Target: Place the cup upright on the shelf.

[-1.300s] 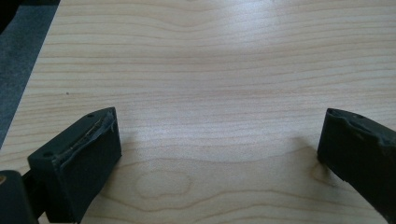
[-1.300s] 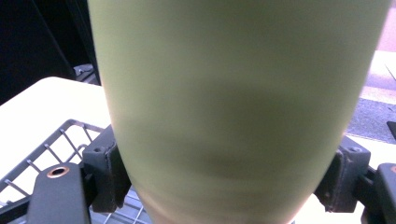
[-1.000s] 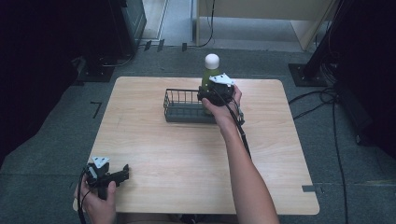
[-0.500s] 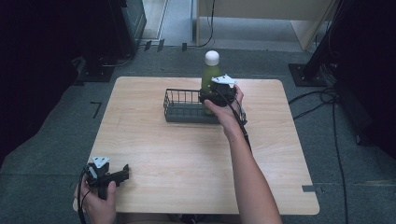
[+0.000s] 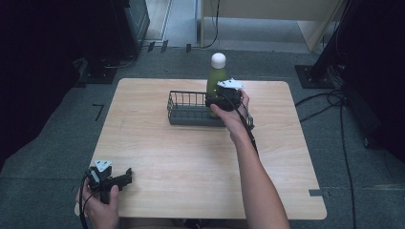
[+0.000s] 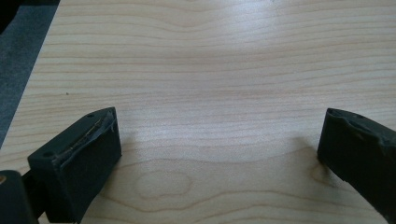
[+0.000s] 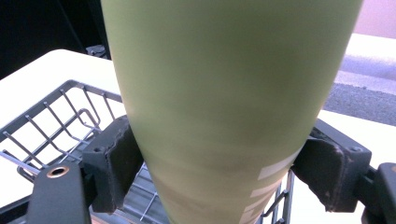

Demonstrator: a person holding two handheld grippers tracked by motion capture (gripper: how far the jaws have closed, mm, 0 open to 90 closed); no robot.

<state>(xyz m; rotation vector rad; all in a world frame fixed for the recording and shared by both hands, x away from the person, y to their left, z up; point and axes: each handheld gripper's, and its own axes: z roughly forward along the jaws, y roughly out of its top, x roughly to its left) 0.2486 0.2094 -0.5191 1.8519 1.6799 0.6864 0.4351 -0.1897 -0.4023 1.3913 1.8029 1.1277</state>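
A tall green bottle with a white cap stands upright at the right end of a black wire basket. My right gripper is shut on the bottle's lower body. In the right gripper view both pads press on the green bottle, and its jaws have just been closing on it, with the basket wires below and to the left. Whether the bottle rests on the basket floor is hidden. My left gripper lies at the table's near left corner, open, nothing between its fingers.
The basket sits at the far middle of the light wooden table. Grey carpet surrounds the table, with cables on the floor at the right and dark equipment stands at the far left and right.
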